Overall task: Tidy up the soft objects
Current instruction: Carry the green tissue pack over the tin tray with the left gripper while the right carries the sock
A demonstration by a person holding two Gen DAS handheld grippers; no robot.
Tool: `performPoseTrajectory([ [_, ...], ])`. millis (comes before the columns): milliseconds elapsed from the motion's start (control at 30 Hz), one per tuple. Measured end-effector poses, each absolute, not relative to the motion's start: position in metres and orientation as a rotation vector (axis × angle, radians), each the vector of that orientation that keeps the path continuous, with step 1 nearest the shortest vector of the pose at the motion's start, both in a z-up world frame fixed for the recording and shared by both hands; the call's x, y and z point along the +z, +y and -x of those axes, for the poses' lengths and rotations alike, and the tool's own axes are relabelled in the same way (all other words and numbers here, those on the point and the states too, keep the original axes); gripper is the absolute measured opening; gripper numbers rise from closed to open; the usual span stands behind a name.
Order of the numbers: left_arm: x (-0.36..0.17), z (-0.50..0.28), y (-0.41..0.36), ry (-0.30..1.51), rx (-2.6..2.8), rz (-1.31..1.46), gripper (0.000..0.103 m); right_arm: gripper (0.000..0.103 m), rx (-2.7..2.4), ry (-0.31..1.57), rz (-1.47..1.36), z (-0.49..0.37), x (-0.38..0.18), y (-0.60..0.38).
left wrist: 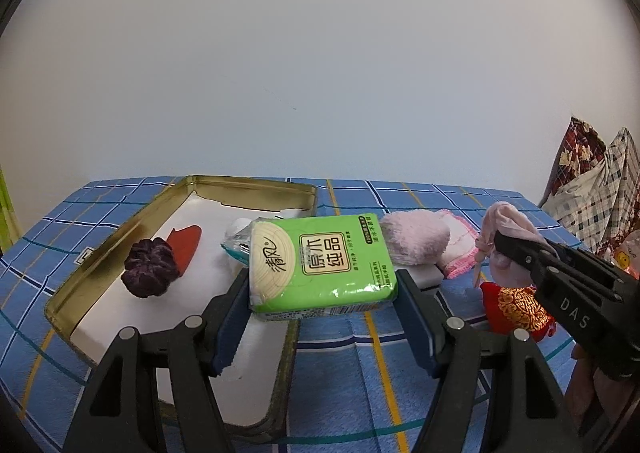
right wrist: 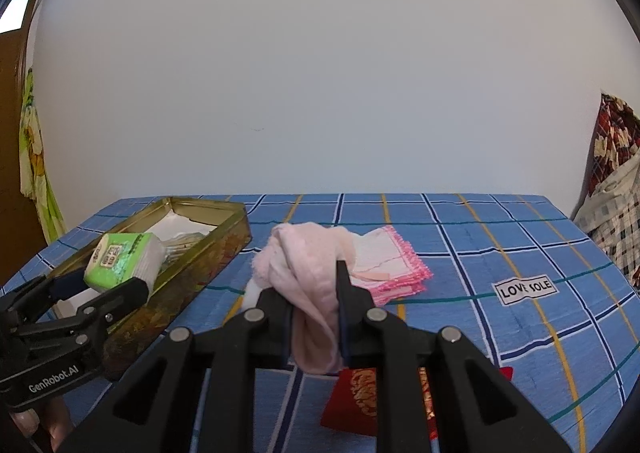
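Near edge of tabletop: red pouch (right wrist: 360, 397) unsorted. L gripper (left wrist: 322, 289) clamps green tissue pack (left wrist: 320, 263) over tin's (left wrist: 248, 183) right rim; R gripper (right wrist: 316, 317) pinches pink cloth (right wrist: 308, 273), lifted. Mid-table: fringed pink cloth (right wrist: 396, 265) left. In tin: purple scrunchie (left wrist: 151, 261), red piece (left wrist: 186, 247). Est. half done.
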State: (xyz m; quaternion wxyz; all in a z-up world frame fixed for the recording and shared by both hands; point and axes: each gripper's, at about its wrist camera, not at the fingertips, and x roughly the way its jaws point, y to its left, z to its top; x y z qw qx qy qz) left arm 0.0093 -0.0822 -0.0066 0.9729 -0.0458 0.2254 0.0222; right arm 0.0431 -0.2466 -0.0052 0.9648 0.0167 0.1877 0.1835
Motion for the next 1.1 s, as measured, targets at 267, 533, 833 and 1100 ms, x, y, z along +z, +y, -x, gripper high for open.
performPoseTrajectory([
  [267,-0.004,-0.002,-0.079,0.445,0.066,0.092,0.071,0.017,0.392,0.371,-0.024,-0.039,-0.004,-0.235],
  [533,-0.003,0.004,-0.075,0.441,0.085,0.099,0.071,0.017,0.411,0.365,-0.019,-0.033,-0.002,-0.224],
  [833,-0.002,0.013,-0.066,0.433,0.104,0.110,0.071,0.017,0.429,0.361,-0.013,-0.032,-0.004,-0.214],
  [1100,-0.002,0.015,-0.069,0.421,0.120,0.103,0.071,0.017,0.443,0.360,-0.010,-0.030,-0.004,-0.207],
])
